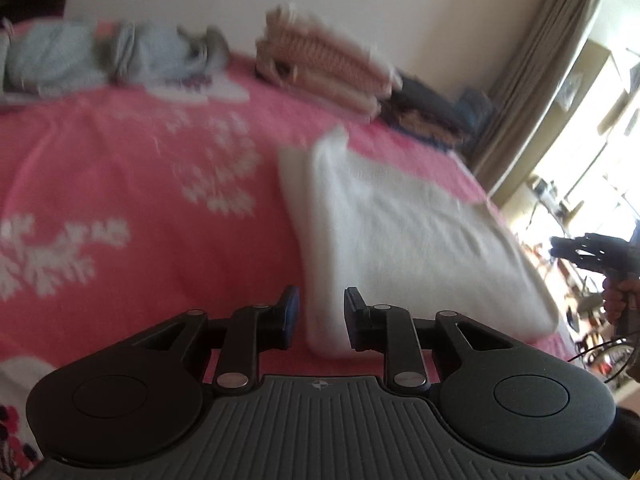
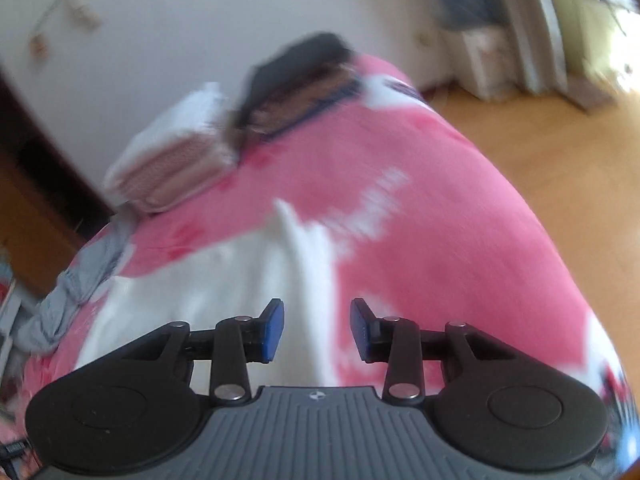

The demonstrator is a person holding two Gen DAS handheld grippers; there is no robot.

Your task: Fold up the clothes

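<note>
Left wrist view: the left gripper [image 1: 322, 314] hangs above the near corner of a white cloth [image 1: 404, 232], jaws parted and empty — nothing pinched, the fabric lying free beneath them. The cloth sits folded flat on the pink bedspread [image 1: 140, 168], right of centre, apparently set down to be squared up. Along the far wall, finished stacks [image 1: 328, 64] keep clear of the working area, while a grey heap [image 1: 100, 56] at far left seems to await its turn. At the right edge a hand [image 1: 618, 300] carries the other gripper.

Right wrist view: the right gripper [image 2: 317, 330] is likewise released, its blue pads [image 2: 274, 330] standing apart over the cloth's [image 2: 240, 280] raised fold — whether they brush it, blur hides. The cloth lies near and left on the bedspread [image 2: 440, 220]; stacks [image 2: 176, 160] line the far wall.
</note>
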